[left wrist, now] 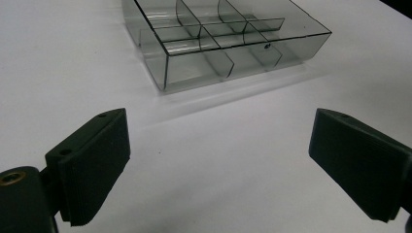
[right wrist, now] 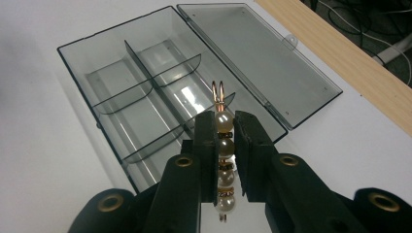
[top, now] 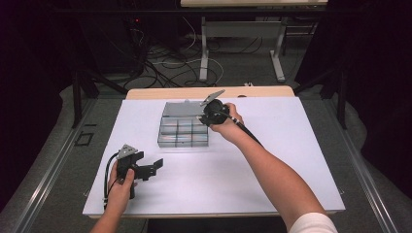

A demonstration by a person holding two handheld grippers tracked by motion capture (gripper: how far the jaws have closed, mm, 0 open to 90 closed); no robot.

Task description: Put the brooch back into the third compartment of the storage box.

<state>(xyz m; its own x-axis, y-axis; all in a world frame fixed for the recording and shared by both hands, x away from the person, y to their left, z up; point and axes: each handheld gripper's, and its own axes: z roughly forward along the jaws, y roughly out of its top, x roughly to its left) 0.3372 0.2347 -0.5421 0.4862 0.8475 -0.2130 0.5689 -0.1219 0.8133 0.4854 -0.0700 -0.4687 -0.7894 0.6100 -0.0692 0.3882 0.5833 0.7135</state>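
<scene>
Right gripper (right wrist: 225, 160) clenched on pearl clip (right wrist: 224, 145), pads squeezing the bead row from both sides, gold loop end poking out past the tips. Held above the open box (right wrist: 145, 104), over the compartments nearest the hinged lid (right wrist: 252, 58), not yet inside any. In high view, right gripper (top: 206, 116) over the box's right rear corner (top: 184, 128), wrist angled down. Left gripper (left wrist: 218, 165) released, jaws wide apart, nothing between them, parked low over the white sheet (left wrist: 233, 160) near the front left, well apart from the box (left wrist: 218, 43). Box empty as far as visible, dividers curved and thin, lid flat on the sheet behind. Likely step: lowering clip into a cell. Risks, judged: round smooth beads in flat pads, so possible slip or roll-out if grip loosens early or the hand tilts; drop then lands on a divider or the lid instead of a cell. Loop end leading, so possible snag on a divider edge on the way down. Clip looks long against the small cells, so possible bridging across a divider rather than lying flat. Box light and unheld, left gripper not bracing it, so any knock from the jaws could shove it across the sheet or tip the lid. Releasing too high could bounce the clip out. Safer bet: lower close to the cell floor, aligned along the cell, before letting go.
</scene>
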